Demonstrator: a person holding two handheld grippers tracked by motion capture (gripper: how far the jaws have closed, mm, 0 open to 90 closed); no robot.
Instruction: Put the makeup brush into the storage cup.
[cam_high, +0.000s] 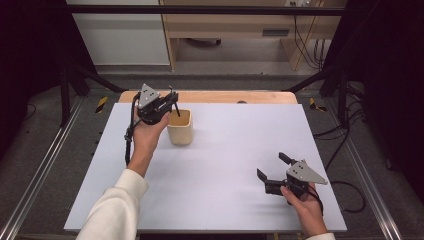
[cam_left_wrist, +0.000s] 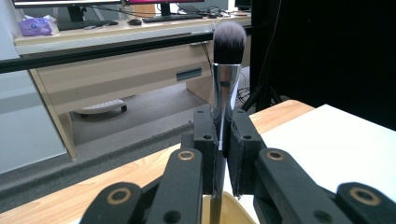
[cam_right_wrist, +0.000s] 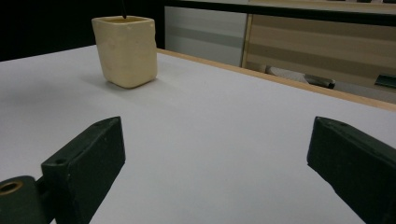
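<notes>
A makeup brush with a dark bristle head and a silver ferrule stands upright between the jaws of my left gripper, which is shut on its handle. In the high view the left gripper hovers at the cup's left rim, and the thin black handle slants down into a cream square cup. The cup's rim shows just below the jaws. My right gripper rests low on the white board at the front right, open and holding nothing. From the right gripper, the cup stands far off.
The white board lies on a wooden table, whose far edge shows behind the cup. Black frame rails run along both sides. Beyond the table stand a wooden desk and cables on the floor.
</notes>
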